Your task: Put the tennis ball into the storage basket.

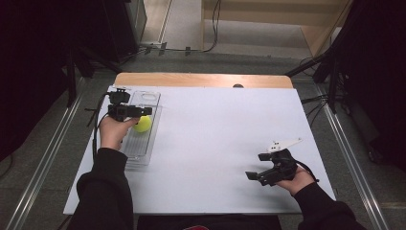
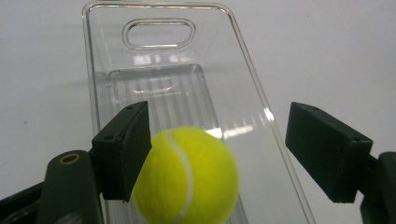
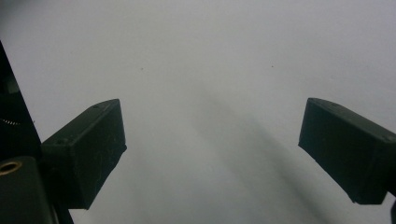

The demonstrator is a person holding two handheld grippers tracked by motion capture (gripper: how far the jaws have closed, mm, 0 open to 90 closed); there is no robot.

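White worktop [image 1: 215, 143] under dim light, wooden edge at the far side, dark floor and metal rails all around.

Left tongs [image 1: 146, 111] at the far left part of the worktop, held in the left hand [image 1: 113, 132], over a clear plastic tray [image 1: 151, 98] with a handle slot at its far end. Parted, with nothing clamped. Seen along the left tongs [image 2: 217, 144]: yellow-green tennis ball [image 2: 187, 175] between the two jaws, touching the one on the picture's left or nearly so, well clear of the one on the right. Ball blurred at its edges. Cannot tell from this view whether resting on the ribbed tray floor or just above it. From the high view, tennis ball [image 1: 142, 124] inside the tray, just below the tongs' tip and beside the hand.

Right tongs [image 1: 256, 166] well apart from all that, at the near right part of the worktop, in the right hand [image 1: 297, 179], a grey three-cornered plate on top. Spread wide, empty. Seen along the right tongs [image 3: 212, 154]: bare white surface ahead, shadows of the jaws across it.
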